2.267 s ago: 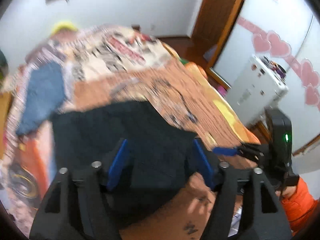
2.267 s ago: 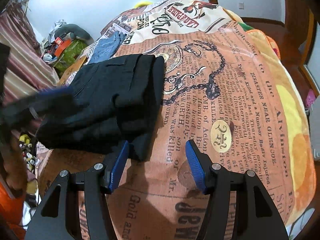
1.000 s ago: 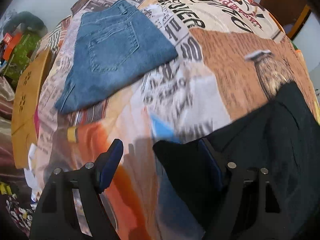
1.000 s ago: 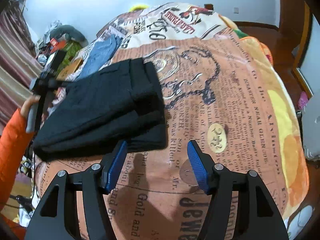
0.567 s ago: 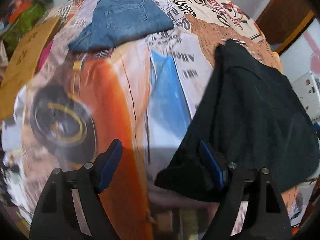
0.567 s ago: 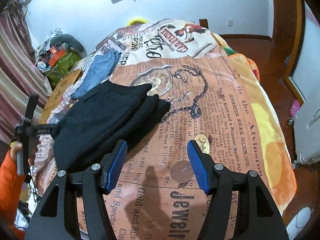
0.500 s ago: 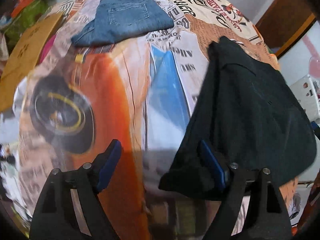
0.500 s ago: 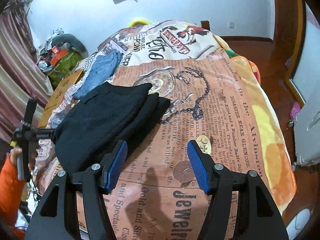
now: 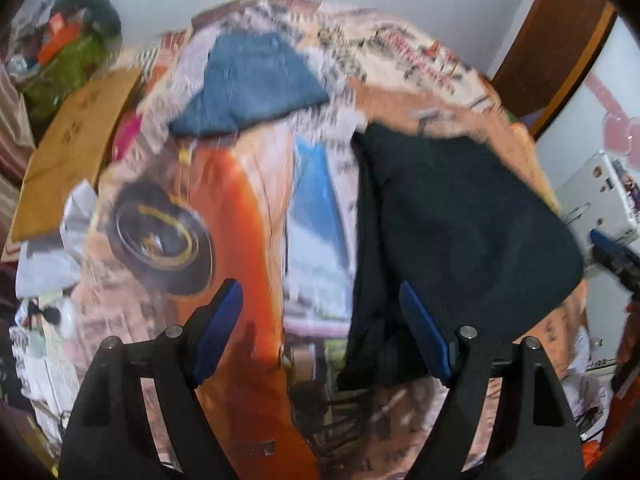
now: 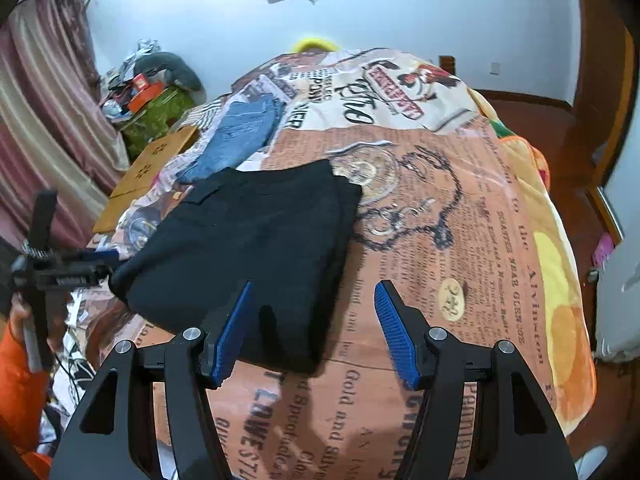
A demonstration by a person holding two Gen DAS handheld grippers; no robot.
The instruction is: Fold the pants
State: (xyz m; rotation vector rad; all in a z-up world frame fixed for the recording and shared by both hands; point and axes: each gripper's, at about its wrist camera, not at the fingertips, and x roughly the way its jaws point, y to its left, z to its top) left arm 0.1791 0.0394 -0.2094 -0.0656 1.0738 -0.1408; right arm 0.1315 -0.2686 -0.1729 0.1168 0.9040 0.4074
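Observation:
The black pants point(image 10: 248, 240) lie folded into a flat rectangle on the printed bedspread point(image 10: 460, 240). My right gripper point(image 10: 314, 304) hangs open above their near right corner, nothing between its blue pads. In the blurred left wrist view the black pants point(image 9: 460, 220) fill the right side. My left gripper point(image 9: 320, 308) is wide open over the bedspread, and the pants' near corner lies just behind its right finger point(image 9: 420, 328). In the right wrist view the left gripper point(image 10: 102, 264) sits at the pants' left corner, held by a hand in an orange sleeve point(image 10: 16, 380).
Folded blue jeans point(image 10: 240, 136) lie farther back on the bed, left of the black pants. A cardboard box point(image 10: 148, 164) and a cluttered green bag point(image 10: 156, 108) stand beside the bed's left edge. A white appliance point(image 9: 600, 192) stands by the bed's right side.
My left gripper let go of the pants' edge and drew back and up, its view swinging over the bed. The pants settled flat. My right gripper lifted slightly.

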